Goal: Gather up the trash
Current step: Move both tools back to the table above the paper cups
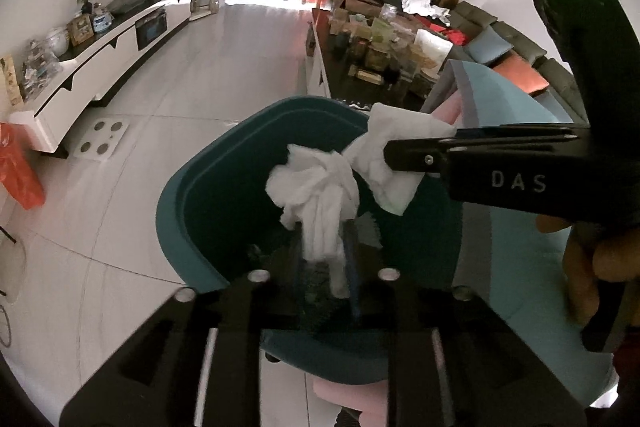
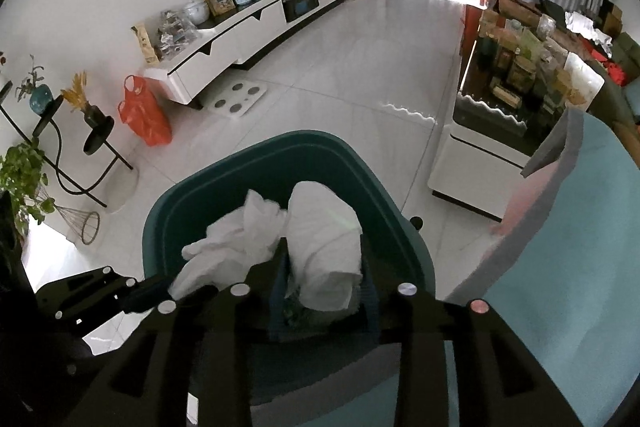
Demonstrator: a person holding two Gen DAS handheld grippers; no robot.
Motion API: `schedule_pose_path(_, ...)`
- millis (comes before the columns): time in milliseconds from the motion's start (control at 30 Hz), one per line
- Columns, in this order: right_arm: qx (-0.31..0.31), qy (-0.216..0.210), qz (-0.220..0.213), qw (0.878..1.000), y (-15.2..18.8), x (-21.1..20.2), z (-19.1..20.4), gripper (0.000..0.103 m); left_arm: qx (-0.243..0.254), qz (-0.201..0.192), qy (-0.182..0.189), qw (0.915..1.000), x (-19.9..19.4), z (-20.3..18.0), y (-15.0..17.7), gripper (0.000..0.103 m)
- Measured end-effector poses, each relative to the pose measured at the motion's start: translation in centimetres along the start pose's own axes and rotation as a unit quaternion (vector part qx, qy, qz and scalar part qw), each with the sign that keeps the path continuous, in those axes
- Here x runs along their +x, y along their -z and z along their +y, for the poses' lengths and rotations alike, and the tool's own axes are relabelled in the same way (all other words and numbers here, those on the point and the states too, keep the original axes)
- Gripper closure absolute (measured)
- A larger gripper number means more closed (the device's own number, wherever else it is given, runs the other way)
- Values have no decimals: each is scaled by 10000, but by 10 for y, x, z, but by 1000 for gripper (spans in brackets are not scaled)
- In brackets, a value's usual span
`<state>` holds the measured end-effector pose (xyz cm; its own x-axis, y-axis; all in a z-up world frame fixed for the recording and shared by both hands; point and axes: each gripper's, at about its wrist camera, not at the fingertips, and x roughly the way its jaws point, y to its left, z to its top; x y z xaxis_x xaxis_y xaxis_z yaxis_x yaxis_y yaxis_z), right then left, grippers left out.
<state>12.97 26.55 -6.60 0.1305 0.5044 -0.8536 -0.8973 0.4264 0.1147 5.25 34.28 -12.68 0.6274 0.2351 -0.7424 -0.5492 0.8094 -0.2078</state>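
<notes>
A teal trash bin stands open on the tiled floor under both grippers. My left gripper hangs over the bin's mouth. A crumpled white tissue sits loosely between its parted blue pads, and a dark gap shows beside the left pad. My right gripper reaches in from the right side. A second, thicker white tissue wad fills the space between its pads and sticks out past the tips over the bin.
A light blue and pink sheet rises just right of the bin. Beyond it stands a cluttered coffee table. A white TV cabinet, a bathroom scale, an orange bag and plant stands line the left.
</notes>
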Motion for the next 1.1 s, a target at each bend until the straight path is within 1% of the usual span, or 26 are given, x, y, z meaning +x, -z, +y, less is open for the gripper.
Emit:
schedule_pose_path(67,-2,-23,-29,10000,-1,0,-1,65,-2,-31,-69,10000,2,0,0,69)
schedule_pose_path(133,-10,-34,-89,10000,-2,-2,0,58,-31,-95,-130,9999,2,-2,-1,56)
schedule_pose_path(167,-6,-64,-103,9999,-2,-2,-1,52,-74,-122,-152,9998,2,-1,-2,55)
schedule_pose_path(267,27,-71,-229,9997,-4,-8,-3,50,-60,-226,-206,9995,-3,0,-2,48)
schedule_pose_path(333,49,-48,-326,9994,-5,-13,-3,48,-87,-300,-257,9992,-8,-1,-3,39)
schedule_pose_path(367,51,-30,-392,9992,-5,-16,-3,45,-117,-344,-291,9989,-11,-1,-4,36)
schedule_pose_path(400,69,-61,-426,9990,-6,-18,-4,40,-148,-389,-323,9986,-14,-1,-5,31)
schedule_pose_path(433,96,-106,-499,9987,-6,-23,-4,38,-185,-428,-344,9983,-18,0,-5,27)
schedule_pose_path(467,101,-86,-568,9983,-5,-28,-5,37,-210,-463,-356,9981,-24,2,-3,26)
schedule_pose_path(533,107,-119,-692,9975,-6,-37,-7,31,-257,-564,-420,9972,-32,3,-4,14)
schedule_pose_path(600,108,-43,-883,9960,-3,-50,-9,20,-338,-677,-467,9960,-44,4,-2,9)
schedule_pose_path(633,104,-10,-962,9953,-3,-56,-9,19,-373,-748,-479,9953,-51,4,-2,5)
schedule_pose_path(667,102,-4,-1033,9946,-1,-61,-11,17,-391,-825,-539,9944,-58,3,-3,5)
schedule_pose_path(700,106,16,-1099,9939,2,-65,-13,13,-389,-892,-572,9936,-67,4,0,6)
schedule_pose_path(800,155,104,-1358,9906,11,-85,-20,7,-390,-1014,-595,9923,-85,3,1,6)
schedule_pose_path(933,278,226,-1553,9872,21,-103,-30,7,-342,-1168,-579,9909,-108,-9,0,6)
schedule_pose_path(1100,373,464,-1863,9807,44,-131,-43,7,-331,-1360,-288,9897,-136,-32,0,5)
